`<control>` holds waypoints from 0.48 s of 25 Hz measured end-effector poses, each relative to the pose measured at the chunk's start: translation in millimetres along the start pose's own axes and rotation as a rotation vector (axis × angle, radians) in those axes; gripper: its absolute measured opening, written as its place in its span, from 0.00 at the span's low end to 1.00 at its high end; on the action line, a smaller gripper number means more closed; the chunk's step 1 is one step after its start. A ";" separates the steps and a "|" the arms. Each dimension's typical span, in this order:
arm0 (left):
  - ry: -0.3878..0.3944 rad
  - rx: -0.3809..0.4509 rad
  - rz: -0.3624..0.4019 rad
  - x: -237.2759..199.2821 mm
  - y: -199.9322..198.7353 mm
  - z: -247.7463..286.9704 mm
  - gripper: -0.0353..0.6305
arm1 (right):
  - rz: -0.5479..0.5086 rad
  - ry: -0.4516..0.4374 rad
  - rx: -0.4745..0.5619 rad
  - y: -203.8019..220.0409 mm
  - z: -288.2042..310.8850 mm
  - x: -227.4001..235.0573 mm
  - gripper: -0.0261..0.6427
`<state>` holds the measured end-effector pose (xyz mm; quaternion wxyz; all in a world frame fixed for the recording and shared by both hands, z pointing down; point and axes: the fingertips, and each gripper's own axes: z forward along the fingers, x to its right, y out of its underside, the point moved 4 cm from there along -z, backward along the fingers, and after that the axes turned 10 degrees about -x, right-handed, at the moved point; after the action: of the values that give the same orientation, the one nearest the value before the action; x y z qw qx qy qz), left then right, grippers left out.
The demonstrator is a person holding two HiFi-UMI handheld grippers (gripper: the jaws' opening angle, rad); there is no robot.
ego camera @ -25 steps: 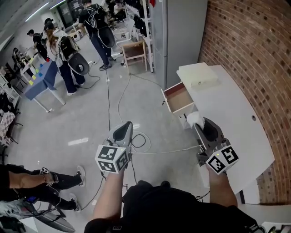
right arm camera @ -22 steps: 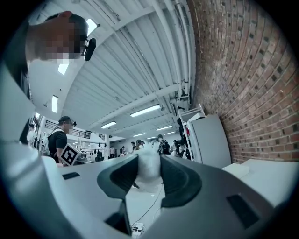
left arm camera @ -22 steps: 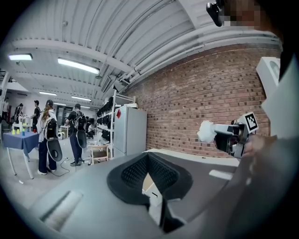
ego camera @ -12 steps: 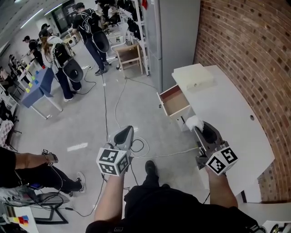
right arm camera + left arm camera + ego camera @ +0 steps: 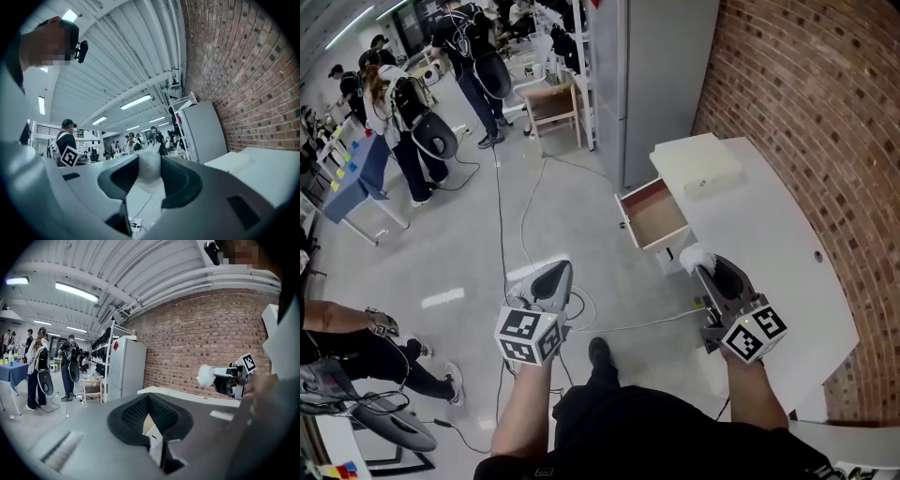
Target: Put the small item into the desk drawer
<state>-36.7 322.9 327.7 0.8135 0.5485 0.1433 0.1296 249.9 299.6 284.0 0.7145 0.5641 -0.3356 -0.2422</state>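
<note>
Carrying stage of a put-away task, seen from above. Right gripper (image 5: 706, 266), lower right of centre, is clamped on a small white fluffy item (image 5: 695, 254). The item hangs near the lower corner of an open drawer (image 5: 654, 217), which juts from a white desk (image 5: 769, 234) beside a brick wall (image 5: 806, 84). Left gripper (image 5: 560, 274), lower left of centre, has its jaws pressed together with nothing in them. Next, it seems, the item must travel up the frame until it sits over the drawer's hollow, sink inside, and be let go. Neither gripper view shows the drawer. The item is only a soft blur there, so what it is cannot be told.
</note>
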 end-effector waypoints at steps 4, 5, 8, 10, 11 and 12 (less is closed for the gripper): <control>0.014 -0.016 -0.005 -33.2 -7.8 30.8 0.07 | 0.016 0.004 -0.037 -1.2 43.9 16.5 0.25; 0.019 -0.020 -0.007 -41.0 -9.8 38.3 0.07 | 0.022 0.006 -0.045 -1.1 54.2 20.5 0.25; 0.037 -0.033 -0.012 -62.0 -16.3 59.8 0.07 | 0.038 0.018 -0.062 -1.4 80.9 32.4 0.25; 0.048 -0.036 -0.013 -75.4 -21.1 71.4 0.07 | 0.044 0.023 -0.071 -4.2 96.5 36.3 0.25; 0.054 -0.036 -0.011 -81.9 -24.0 76.8 0.07 | 0.048 0.028 -0.074 -5.2 103.5 38.7 0.25; 0.061 -0.035 -0.010 -88.0 -27.3 82.0 0.07 | 0.051 0.034 -0.076 -6.3 110.0 41.4 0.25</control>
<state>-85.9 210.4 339.6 0.8188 0.5295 0.1682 0.1447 194.6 197.3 301.6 0.7469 0.5319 -0.3283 -0.2269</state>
